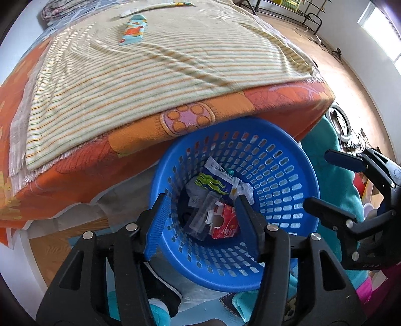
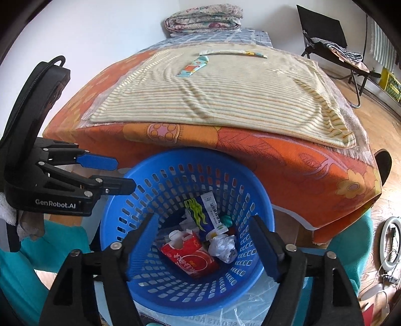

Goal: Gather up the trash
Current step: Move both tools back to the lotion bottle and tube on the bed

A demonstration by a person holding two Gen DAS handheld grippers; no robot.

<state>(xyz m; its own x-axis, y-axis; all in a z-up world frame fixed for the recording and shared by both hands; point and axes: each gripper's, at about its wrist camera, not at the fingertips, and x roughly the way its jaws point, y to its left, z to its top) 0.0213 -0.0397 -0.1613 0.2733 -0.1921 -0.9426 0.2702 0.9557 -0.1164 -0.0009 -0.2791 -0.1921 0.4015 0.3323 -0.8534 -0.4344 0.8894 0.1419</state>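
Note:
A blue perforated basket (image 1: pixel 283 173) (image 2: pixel 155 175) stands by the foot of the bed. It holds a red carton (image 1: pixel 225 223) (image 2: pixel 190 258), a crumpled white paper (image 2: pixel 223 247), a blue-and-white sachet (image 1: pixel 215 180) (image 2: pixel 213 213) and a clear plastic piece (image 1: pixel 200 218). My left gripper (image 1: pixel 200 220) (image 2: pixel 122 175) is open and empty over the basket's left rim. My right gripper (image 2: pixel 203 245) (image 1: pixel 330 180) is open and empty above the basket's mouth. On the bed lie a turquoise patterned wrapper (image 1: pixel 132 28) (image 2: pixel 193 65) and a long thin strip wrapper (image 1: pixel 155 7) (image 2: pixel 233 52).
The bed has an orange sheet (image 2: pixel 300 170) and a striped blanket (image 1: pixel 140 67) (image 2: pixel 225 92). A folded quilt (image 2: pixel 203 18) lies at its far end. A black folding chair (image 2: pixel 328 45) stands on the wooden floor at right. Teal fabric (image 1: pixel 333 175) and clear plastic (image 2: pixel 240 308) surround the basket.

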